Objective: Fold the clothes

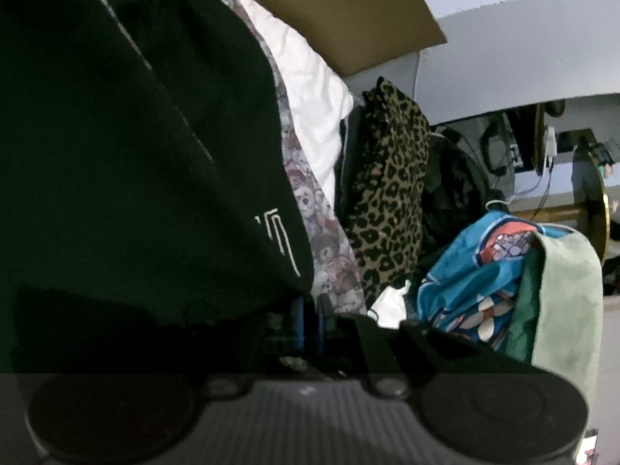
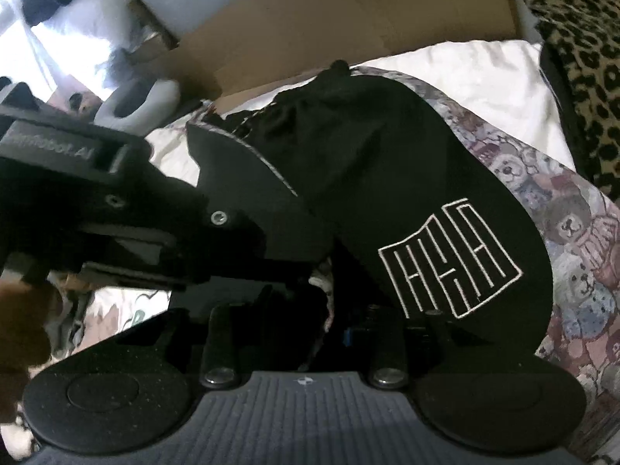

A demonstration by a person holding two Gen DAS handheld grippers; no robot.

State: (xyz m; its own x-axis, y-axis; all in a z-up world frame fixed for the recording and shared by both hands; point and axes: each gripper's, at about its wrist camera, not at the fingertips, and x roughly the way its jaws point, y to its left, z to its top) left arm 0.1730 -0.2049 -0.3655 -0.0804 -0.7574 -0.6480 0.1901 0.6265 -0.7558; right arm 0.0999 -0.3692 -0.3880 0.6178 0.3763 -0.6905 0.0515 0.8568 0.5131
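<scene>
Two tools work one black garment [image 1: 116, 155], which lies on a teddy-bear sheet [image 2: 573, 240] on the bed. In the right wrist view its stitched white logo [image 2: 449, 255] shows at about 4 o'clock from the middle of the cloth.

The left tool [image 1: 311, 319] is closed almost tight. It reaches in from 9 o'clock in the right wrist view, at the garment's folded edge. Its tips sit in shadow under the cloth, so I cannot tell whether the hem is caught.

The right tool [image 2: 358, 333] sits at 6 o'clock, its fingers close together under the garment's lower hem. Whether they pinch cloth I cannot tell.

The step seems to be carrying one half of the garment over the other. To do it well, each tool should hold only the black layer and none of the sheet below. Both should travel level and together, so the fold line stays straight. Lay the edge down hem on hem before letting go, then smooth outward.

The leopard-print cloth [image 1: 387, 193] and the blue patterned cloth [image 1: 465, 271] lie towards 3 o'clock in the left wrist view. Both are near enough to snag, so keep the fold clear of them.
</scene>
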